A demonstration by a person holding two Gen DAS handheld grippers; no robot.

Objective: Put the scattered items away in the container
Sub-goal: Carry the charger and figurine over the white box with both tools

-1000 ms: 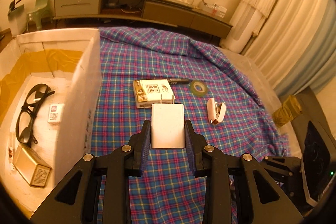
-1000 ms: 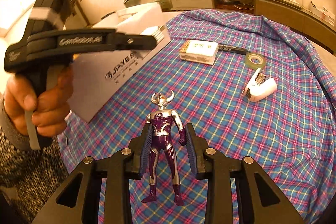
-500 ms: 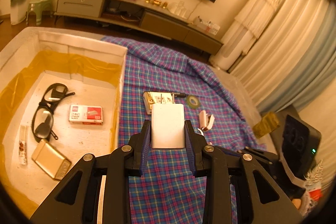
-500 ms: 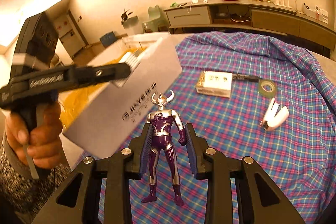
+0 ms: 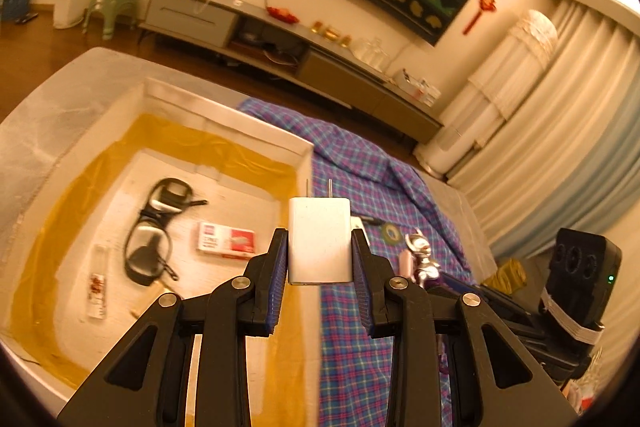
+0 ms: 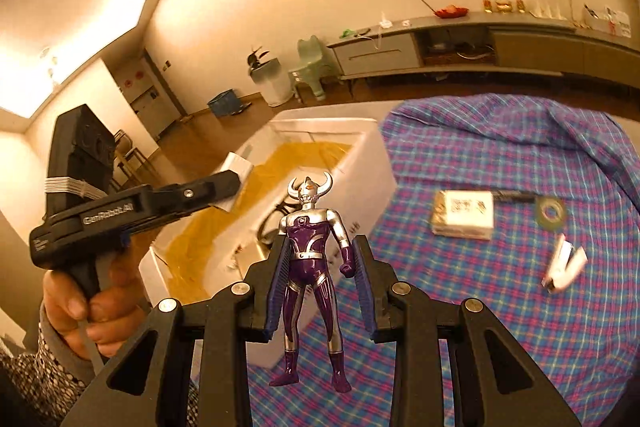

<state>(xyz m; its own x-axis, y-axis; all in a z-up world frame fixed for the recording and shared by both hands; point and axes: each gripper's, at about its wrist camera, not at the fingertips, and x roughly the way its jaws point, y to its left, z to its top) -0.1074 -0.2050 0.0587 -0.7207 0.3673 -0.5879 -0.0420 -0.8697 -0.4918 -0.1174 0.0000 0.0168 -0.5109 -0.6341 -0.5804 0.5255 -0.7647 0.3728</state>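
My left gripper (image 5: pixel 320 255) is shut on a white charger plug (image 5: pixel 319 239) and holds it above the right wall of the white box (image 5: pixel 224 115). The box shows again in the right wrist view (image 6: pixel 372 183). My right gripper (image 6: pixel 320 279) is shut on a purple and silver toy figure (image 6: pixel 314 259), held in the air beside the box's near corner. Inside the box lie black glasses (image 5: pixel 154 227), a red and white staple box (image 5: pixel 226 242) and a small tube (image 5: pixel 97 283). On the plaid cloth (image 6: pixel 500 267) remain a card box (image 6: pixel 464 214), a tape roll (image 6: pixel 551 213), a white stapler (image 6: pixel 564 267) and a pen (image 6: pixel 514 197).
The left gripper and the hand holding it (image 6: pixel 132 211) fill the left of the right wrist view. A long TV cabinet (image 5: pixel 280 39) runs along the far wall. Curtains (image 5: pixel 540 155) hang to the right of the table.
Both grippers rose and moved left toward the box with their loads. The left one now hangs over the box's right wall, and the box's inside is in full view.
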